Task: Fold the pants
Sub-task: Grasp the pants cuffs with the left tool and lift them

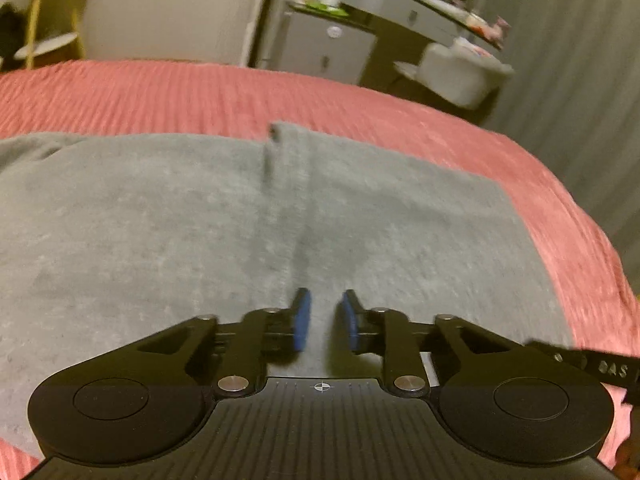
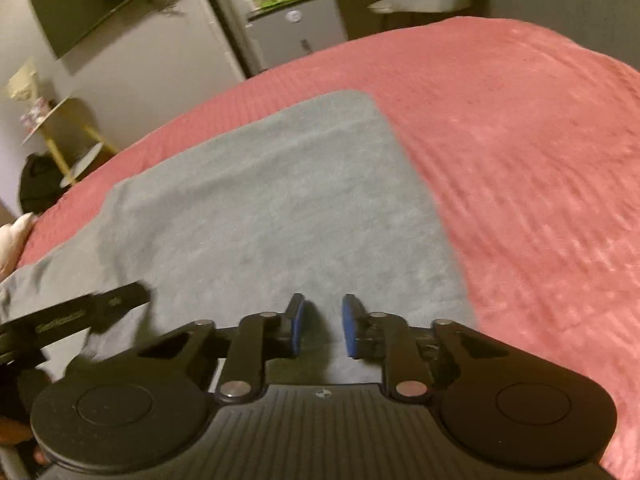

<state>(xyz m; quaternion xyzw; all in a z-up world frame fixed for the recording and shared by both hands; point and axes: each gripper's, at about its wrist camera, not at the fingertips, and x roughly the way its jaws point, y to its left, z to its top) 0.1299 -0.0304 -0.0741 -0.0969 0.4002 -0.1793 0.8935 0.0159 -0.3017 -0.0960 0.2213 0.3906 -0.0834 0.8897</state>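
Observation:
Grey pants (image 1: 200,220) lie flat as a folded rectangle on a red bedspread (image 1: 160,92), with a seam line running away from me to a small dark tag (image 1: 274,130) at the far edge. My left gripper (image 1: 325,316) hovers low over the near part of the pants, its blue pads drawn close with only flat cloth showing below the slit. In the right wrist view the pants (image 2: 260,208) stretch away to the left. My right gripper (image 2: 323,320) sits over their near right edge, pads also close together and holding nothing. Part of the left gripper's body (image 2: 72,316) shows at the left.
The red bedspread (image 2: 520,120) spreads wide to the right of the pants. Beyond the bed stand a small grey fridge (image 1: 324,48), a white seat (image 1: 464,72), a cluttered desk (image 1: 420,8) and a yellow shelf stand (image 1: 48,40). A dark screen (image 2: 100,0) hangs on the wall.

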